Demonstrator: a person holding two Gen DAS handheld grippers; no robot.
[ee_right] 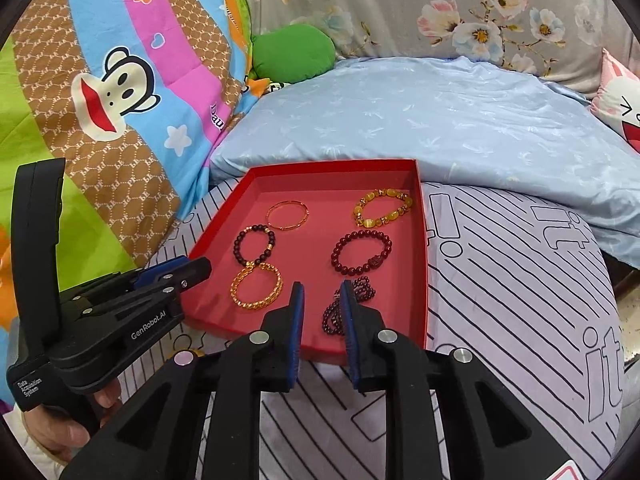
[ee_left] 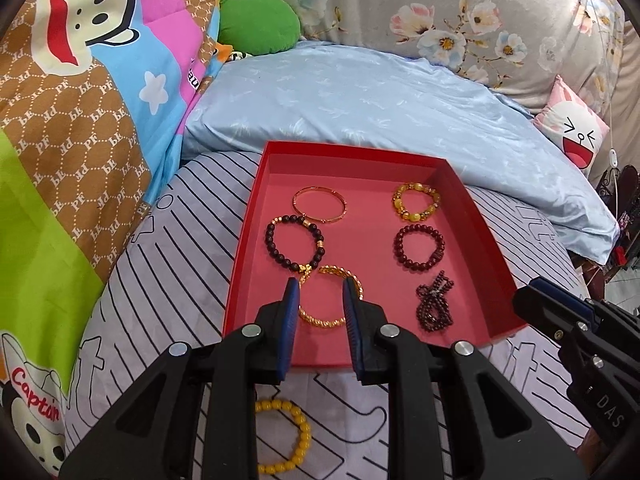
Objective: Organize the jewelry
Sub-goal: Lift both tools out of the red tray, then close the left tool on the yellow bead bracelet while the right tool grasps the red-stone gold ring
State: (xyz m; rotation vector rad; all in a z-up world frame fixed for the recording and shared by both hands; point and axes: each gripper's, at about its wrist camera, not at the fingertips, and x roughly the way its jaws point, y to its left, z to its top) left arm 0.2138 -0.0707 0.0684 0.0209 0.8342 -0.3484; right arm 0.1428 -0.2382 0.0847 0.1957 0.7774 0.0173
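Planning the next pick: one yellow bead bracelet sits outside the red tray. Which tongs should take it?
Left. The yellow bead bracelet lies on the striped sheet directly beneath the open left tongs; the right tongs hover over the red cardboard tray.

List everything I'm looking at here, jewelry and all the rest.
Red tray: 1, red, on the striped cover.
Bracelets in tray: 6; thin gold bangle, dark bead bracelet, gold chain bracelet, amber bead bracelet, maroon bead bracelet, bunched maroon bead strand.
Yellow bead bracelet: 1, outside the tray, near side.
Blue pillow: 1, behind tray.
Cartoon quilt: 1, multicoloured, left.
Green plush: 1, far back.
Left gripper: black, blue pads, open.
Right gripper: same, open.
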